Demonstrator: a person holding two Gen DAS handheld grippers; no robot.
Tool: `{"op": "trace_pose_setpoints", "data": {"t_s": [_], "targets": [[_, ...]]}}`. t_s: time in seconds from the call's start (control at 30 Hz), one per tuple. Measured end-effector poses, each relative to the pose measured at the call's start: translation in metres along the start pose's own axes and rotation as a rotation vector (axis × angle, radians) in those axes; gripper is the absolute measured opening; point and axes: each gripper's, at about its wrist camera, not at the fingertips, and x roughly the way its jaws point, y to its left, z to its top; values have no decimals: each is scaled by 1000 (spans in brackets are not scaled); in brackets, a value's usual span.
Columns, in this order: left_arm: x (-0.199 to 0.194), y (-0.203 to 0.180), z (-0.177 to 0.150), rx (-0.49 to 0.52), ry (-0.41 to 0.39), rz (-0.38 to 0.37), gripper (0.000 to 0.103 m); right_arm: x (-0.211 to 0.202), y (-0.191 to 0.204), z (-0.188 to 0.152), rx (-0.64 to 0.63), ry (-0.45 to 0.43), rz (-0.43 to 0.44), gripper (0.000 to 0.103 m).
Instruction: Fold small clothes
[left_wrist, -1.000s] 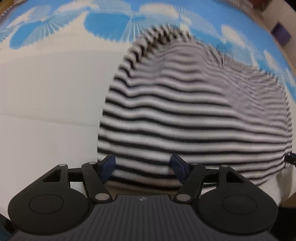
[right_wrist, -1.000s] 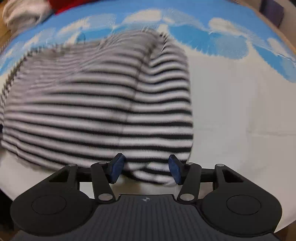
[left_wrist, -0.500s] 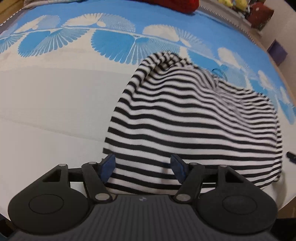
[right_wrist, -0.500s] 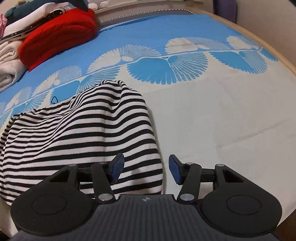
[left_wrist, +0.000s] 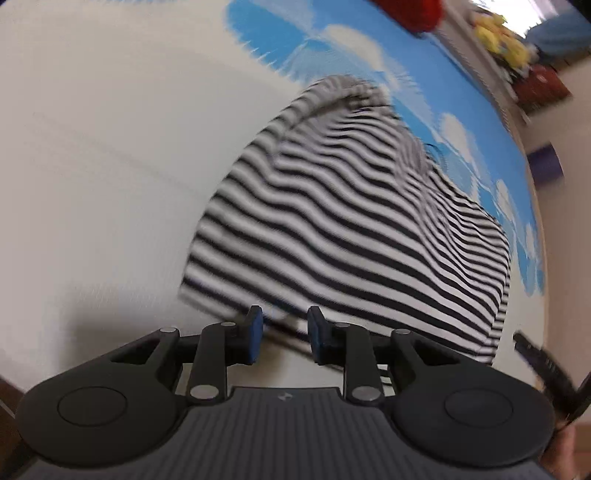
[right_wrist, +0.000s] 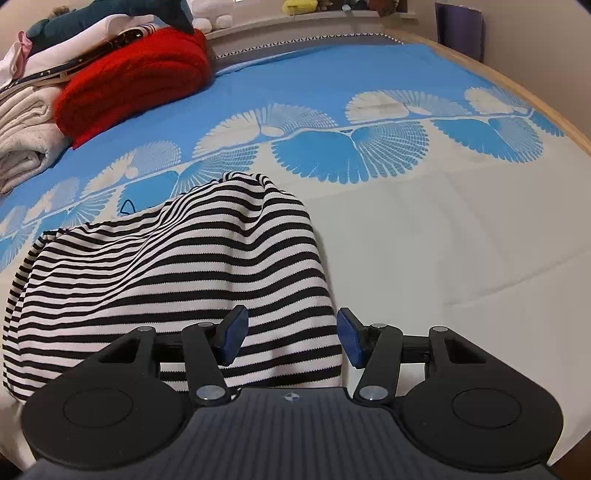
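Note:
A black-and-white striped garment (right_wrist: 173, 280) lies rumpled on a white and blue patterned cloth (right_wrist: 424, 236). It also shows, blurred, in the left wrist view (left_wrist: 354, 229). My right gripper (right_wrist: 291, 338) is open, its blue pads over the garment's near right corner. My left gripper (left_wrist: 284, 332) has its pads partly closed with a gap between them, just at the garment's near edge; nothing is clearly held.
A red folded knit (right_wrist: 136, 81) and a stack of pale folded clothes (right_wrist: 26, 136) lie at the back left. Toys (left_wrist: 498, 37) line the far wall. The table's wooden edge (right_wrist: 546, 110) curves at the right. The right gripper's tip (left_wrist: 535, 350) shows in the left wrist view.
The left gripper's pads have narrowed and it has swung and tilted left, blurring its view. The right gripper has stayed open and barely moved. The garment lies flatter than a second ago.

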Motion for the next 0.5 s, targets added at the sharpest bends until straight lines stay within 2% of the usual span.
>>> {"op": "trace_pose_setpoints", "data": {"t_s": [0.07,0.2,0.33,0.4,0.5], "targets": [[5,13,-1,-91,25,2,39,-3,2,0,-18,-1,2,55],[15,28,3,-192,49,20,56,-11,8,7,-49,-9,10,55],[31,38,10,-298,74,-6,68,-23,16,19,-30,-41,23,55],[36,38,15,-338,58,-27,75,-28,18,24,-4,-67,34,55],[37,37,18,-406,-1,-16,75,-30,20,27,50,-79,44,55]]}}
